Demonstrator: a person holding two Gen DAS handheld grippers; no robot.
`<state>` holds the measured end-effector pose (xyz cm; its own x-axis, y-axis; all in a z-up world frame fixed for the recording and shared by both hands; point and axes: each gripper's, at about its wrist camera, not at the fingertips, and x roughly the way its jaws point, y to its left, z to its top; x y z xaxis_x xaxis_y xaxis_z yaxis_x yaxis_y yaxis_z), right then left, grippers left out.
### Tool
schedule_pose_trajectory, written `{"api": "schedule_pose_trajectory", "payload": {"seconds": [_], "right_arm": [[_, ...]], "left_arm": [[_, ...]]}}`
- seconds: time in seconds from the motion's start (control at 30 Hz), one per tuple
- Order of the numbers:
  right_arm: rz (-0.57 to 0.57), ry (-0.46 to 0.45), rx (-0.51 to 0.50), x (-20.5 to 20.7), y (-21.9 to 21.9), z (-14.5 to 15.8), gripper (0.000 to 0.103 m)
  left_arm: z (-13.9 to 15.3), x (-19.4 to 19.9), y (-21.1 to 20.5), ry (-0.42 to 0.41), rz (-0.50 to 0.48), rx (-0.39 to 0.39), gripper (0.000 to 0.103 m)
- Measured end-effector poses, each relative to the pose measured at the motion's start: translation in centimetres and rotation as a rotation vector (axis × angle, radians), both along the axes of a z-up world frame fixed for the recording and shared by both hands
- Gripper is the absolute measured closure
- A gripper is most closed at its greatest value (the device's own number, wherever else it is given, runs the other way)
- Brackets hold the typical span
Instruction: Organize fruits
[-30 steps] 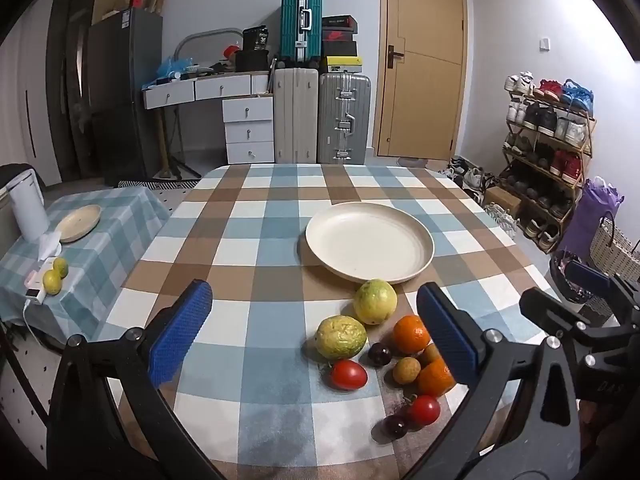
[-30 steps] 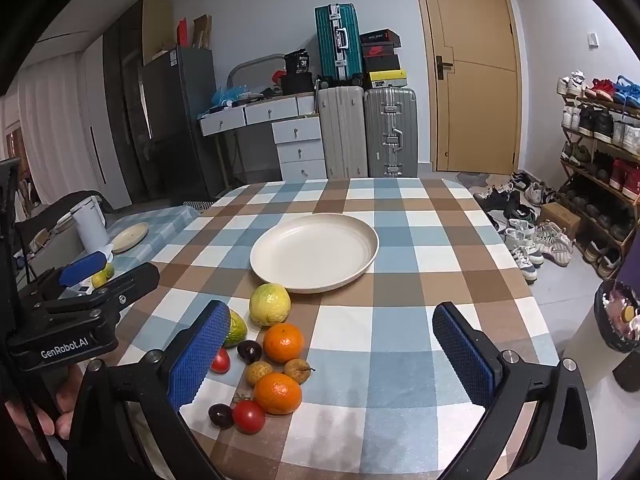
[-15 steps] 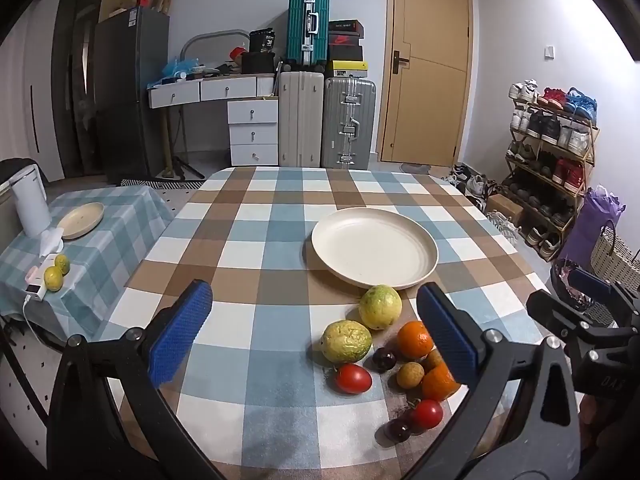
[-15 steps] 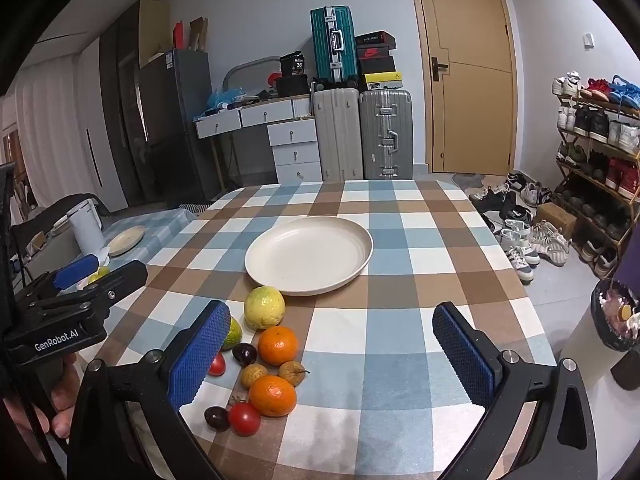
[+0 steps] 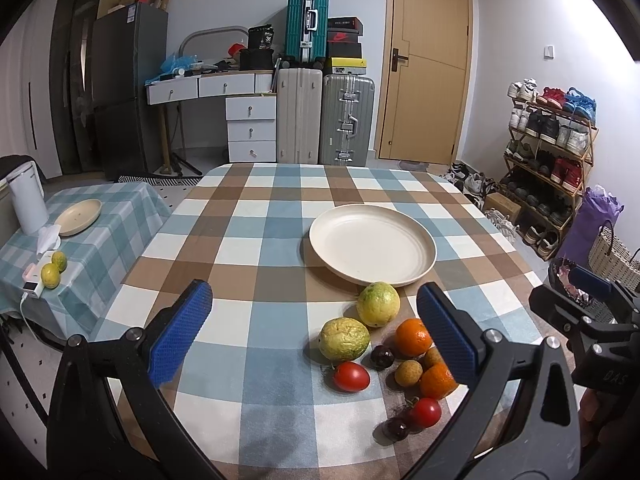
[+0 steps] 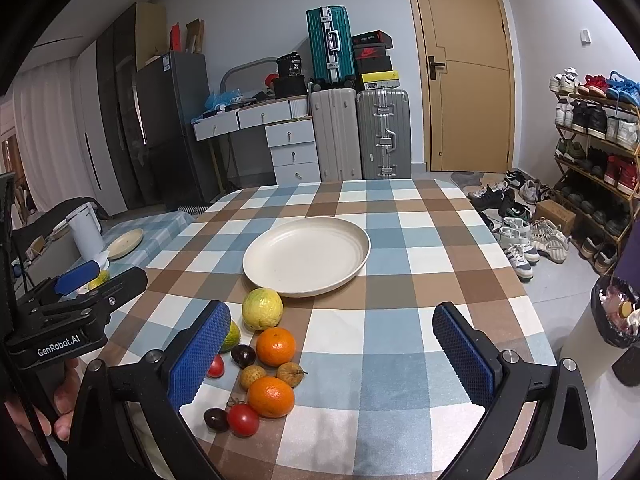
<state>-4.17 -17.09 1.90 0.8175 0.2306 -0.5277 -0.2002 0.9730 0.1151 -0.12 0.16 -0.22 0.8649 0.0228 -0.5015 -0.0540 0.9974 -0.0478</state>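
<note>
The tabletop (image 5: 260,240) covered in a blue, brown and white checked cloth fills the middle of both views. On it, right of centre in the left wrist view, sits the round cream-coloured empty plate (image 5: 372,246), which lies at centre frame in the right wrist view (image 6: 306,256).

The left tool (image 5: 314,334), black with blue textured pads, frames the lower part of its own view, its pads spread wide apart with nothing between them. The right tool (image 6: 332,350) is likewise spread wide and grips nothing; the fruit cluster sits by its left pad.

The fruits lie in a loose cluster near the tabletop's front edge, just in front of the plate. The yellow-green round guava (image 5: 378,304) is closest to the plate rim; a second wrinkled yellow-green fruit (image 5: 344,339) lies lower left of it. An orange mandarin (image 5: 413,337) sits to the right, and a second orange mandarin (image 6: 271,396) lies nearer the edge. Smaller still are a red tomato (image 5: 351,376), a second red tomato with a stem (image 5: 424,412), two tan longans (image 6: 252,376), and two dark purple round fruits (image 5: 382,357).
</note>
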Motion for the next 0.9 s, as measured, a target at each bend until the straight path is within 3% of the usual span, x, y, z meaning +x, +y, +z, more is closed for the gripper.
{"api": "schedule_pose_trajectory", "payload": {"seconds": [0.9], "right_arm": [[-0.003,0.001,0.005,0.12,0.06,-0.02,0.0]], "left_arm": [[0.0,-0.18,0.03,-0.007,-0.004,0.0,0.001]]}}
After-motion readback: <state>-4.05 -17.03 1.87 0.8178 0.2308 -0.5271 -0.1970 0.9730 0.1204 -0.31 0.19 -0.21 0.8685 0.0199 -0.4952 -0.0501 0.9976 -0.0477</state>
